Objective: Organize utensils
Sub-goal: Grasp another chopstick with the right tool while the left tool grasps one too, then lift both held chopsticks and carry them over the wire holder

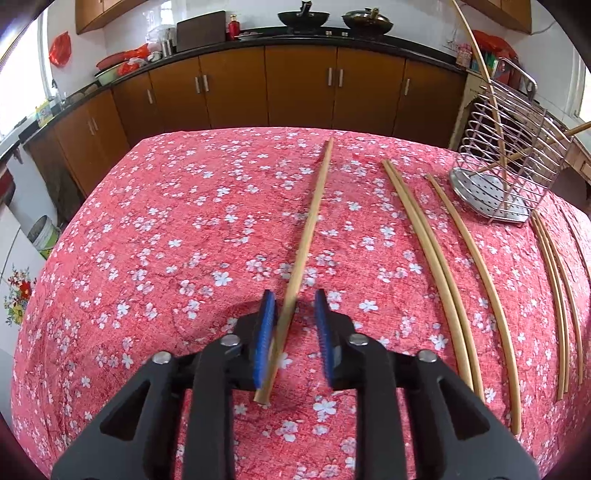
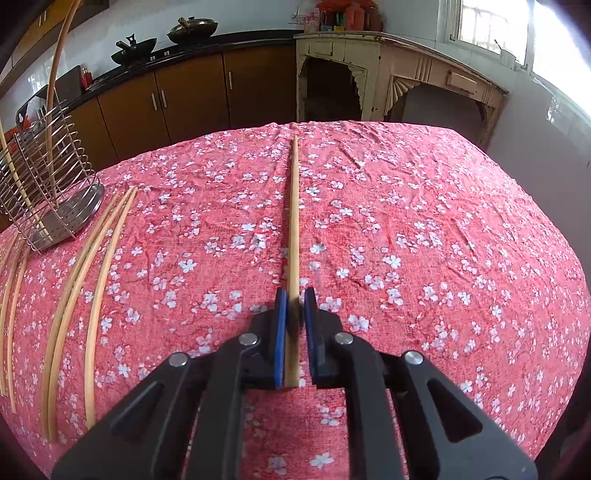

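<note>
The left gripper [image 1: 294, 306] stands released around a chopstick [image 1: 308, 236] lying on the surface [image 1: 166, 221], left of the wire rack [image 1: 509, 173]. The right gripper [image 2: 294, 302] is clenched on another chopstick [image 2: 294, 221], right of the rack. This looks like the pickup step; next, lift and stand it in the rack.

Home kitchen. Landmark: the worktop w/ red floral cloth [image 1: 155, 206]. Behind it runs a black counter [image 1: 258, 40] over brown cabinets [image 1: 229, 85] w/ metal handles. On that counter: two dark woks [image 1: 303, 16], a red bottle [image 1: 233, 25], bowls & red plastic bags. Right of the cabinets, an old cream sideboard [image 2: 369, 70] below a window [image 2: 491, 26]. On the cloth, a wire utensil rack [image 1: 513, 166] w/ chopsticks [image 1: 432, 258] beside it.
</note>
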The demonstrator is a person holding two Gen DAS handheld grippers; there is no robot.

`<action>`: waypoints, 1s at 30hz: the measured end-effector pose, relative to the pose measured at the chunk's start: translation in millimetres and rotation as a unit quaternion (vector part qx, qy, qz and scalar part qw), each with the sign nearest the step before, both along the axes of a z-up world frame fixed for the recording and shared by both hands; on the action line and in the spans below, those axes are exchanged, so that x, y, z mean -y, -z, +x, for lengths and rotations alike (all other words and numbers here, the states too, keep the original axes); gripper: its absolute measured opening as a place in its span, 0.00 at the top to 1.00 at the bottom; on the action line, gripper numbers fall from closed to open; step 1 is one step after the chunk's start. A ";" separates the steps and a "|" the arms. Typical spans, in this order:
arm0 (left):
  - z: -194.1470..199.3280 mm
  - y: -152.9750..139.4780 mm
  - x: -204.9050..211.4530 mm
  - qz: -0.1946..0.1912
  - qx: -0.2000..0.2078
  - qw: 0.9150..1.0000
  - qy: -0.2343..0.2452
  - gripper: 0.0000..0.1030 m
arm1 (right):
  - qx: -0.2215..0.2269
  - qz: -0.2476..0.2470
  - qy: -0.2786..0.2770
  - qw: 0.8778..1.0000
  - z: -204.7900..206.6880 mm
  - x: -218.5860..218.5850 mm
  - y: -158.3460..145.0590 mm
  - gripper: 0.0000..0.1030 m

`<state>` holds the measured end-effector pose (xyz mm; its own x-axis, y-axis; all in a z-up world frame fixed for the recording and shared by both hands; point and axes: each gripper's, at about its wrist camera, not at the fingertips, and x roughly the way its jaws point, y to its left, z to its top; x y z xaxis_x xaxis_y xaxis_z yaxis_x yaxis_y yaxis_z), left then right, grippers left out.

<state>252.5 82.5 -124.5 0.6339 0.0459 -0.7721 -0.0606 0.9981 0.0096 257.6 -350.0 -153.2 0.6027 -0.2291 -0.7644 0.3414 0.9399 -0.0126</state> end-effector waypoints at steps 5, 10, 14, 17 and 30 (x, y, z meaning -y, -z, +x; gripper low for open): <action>-9.5 0.7 -1.4 0.013 -0.002 1.000 0.008 0.68 | -0.013 -0.043 -0.017 0.999 -11.2 -11.7 0.4 0.88; -26.1 0.9 -3.0 0.018 -0.004 1.000 0.024 0.67 | -0.015 -0.045 -0.022 0.999 -22.9 -15.4 0.9 0.88; -31.8 1.0 -4.0 0.017 -0.004 1.000 0.026 0.67 | -0.016 -0.049 -0.023 0.998 -26.0 -18.5 1.4 0.88; -33.5 0.8 -3.9 0.016 -0.005 1.000 0.024 0.68 | -0.016 -0.048 -0.025 0.998 -27.2 -19.2 1.2 0.92; -54.9 -20.0 -8.4 0.008 0.038 0.998 0.039 0.93 | 0.051 -0.025 -0.037 0.998 -55.4 -14.9 -30.7 0.92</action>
